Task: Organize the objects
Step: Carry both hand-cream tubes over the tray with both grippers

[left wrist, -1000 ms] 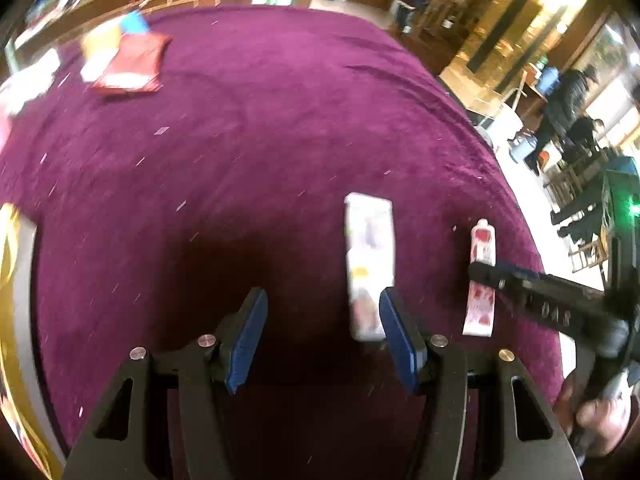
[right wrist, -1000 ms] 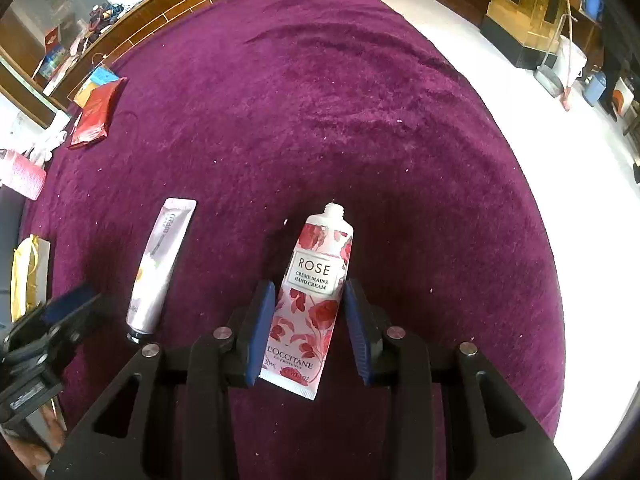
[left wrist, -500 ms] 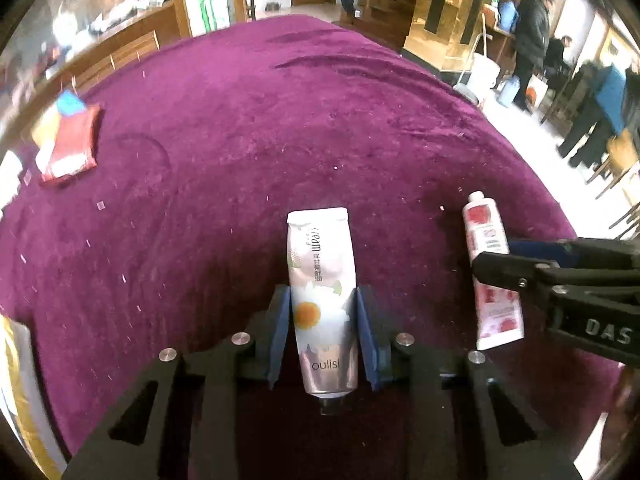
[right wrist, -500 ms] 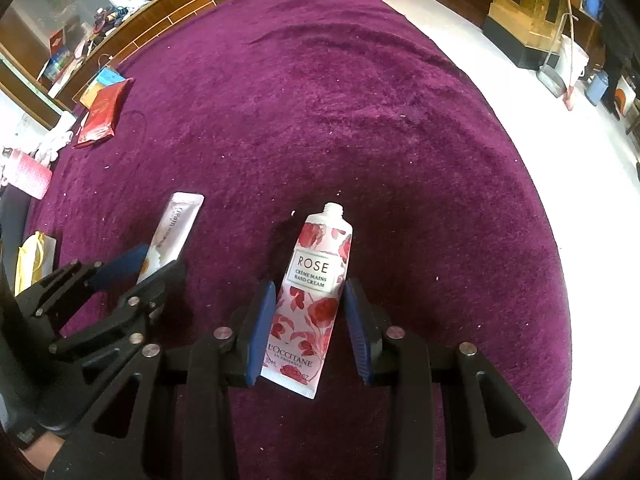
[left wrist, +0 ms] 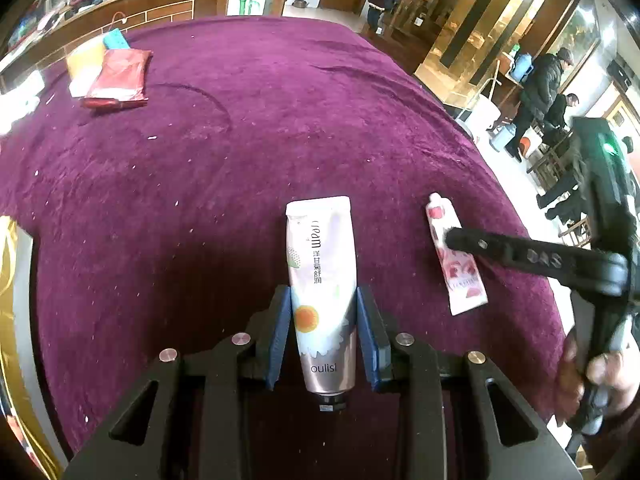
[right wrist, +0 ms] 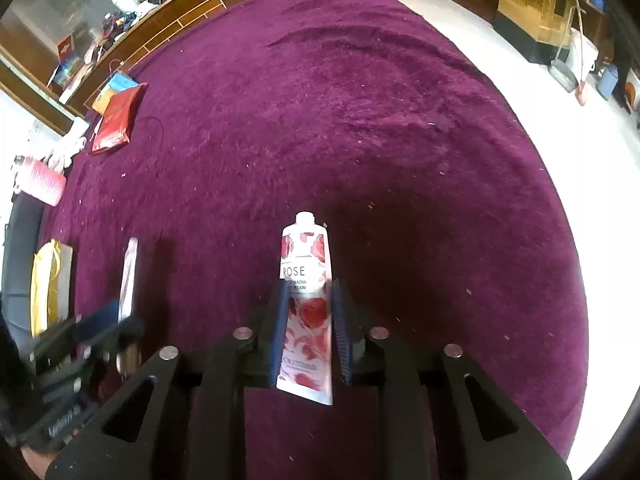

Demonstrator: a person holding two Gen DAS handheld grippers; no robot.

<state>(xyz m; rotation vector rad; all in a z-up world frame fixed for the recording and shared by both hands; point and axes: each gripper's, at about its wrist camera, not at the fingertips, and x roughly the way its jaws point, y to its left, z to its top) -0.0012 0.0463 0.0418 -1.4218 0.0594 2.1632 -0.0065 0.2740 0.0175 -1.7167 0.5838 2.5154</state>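
Both tubes lie on the purple cloth point(left wrist: 248, 128). The left gripper point(left wrist: 324, 332) pinches the daisy cream tube point(left wrist: 322, 280); the right gripper point(right wrist: 308, 332), jaws just closing, clamps the rose hand-cream tube point(right wrist: 306, 300) (edge-on). Squeezed soft tubes may buckle and slip when lifted.

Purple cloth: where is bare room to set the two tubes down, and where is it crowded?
The purple cloth is bare across its middle and far right, beyond the rose tube and the daisy tube. The far left is crowded: red packet, pink roll, yellow bag.
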